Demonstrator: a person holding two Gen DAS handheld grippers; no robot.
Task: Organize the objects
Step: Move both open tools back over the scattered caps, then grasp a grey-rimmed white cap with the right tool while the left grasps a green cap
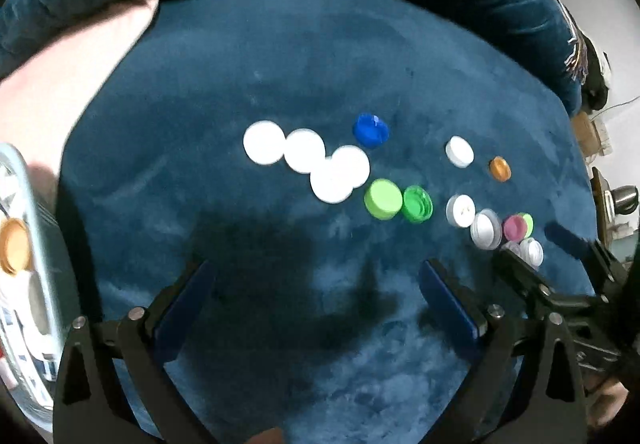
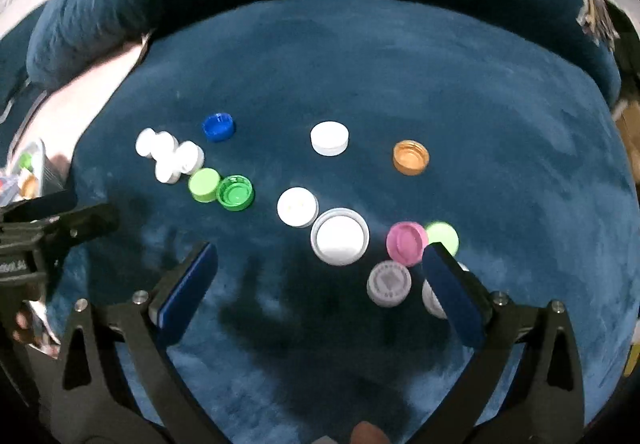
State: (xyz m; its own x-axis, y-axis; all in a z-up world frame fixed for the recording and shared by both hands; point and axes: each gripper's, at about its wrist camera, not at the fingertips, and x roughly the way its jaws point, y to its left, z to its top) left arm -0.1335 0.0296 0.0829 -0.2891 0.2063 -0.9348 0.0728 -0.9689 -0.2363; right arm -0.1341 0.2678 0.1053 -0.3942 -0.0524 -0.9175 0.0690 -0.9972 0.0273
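Fingers spread, hiding grey cap, left tray

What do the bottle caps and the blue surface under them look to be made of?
The caps, such as the orange cap and the dark green cap, look like moulded plastic: uniform colour, ribbed rims, hollow undersides. The blue surface looks like plush fabric, probably velvet or fleece: matte, with brushed light and dark streaks.

The left claw hangs with its fingers spread wide, nothing between the blue pads — it is tilted downward. The right claw is likewise spread wide and empty — it lies just to the right of the left one.
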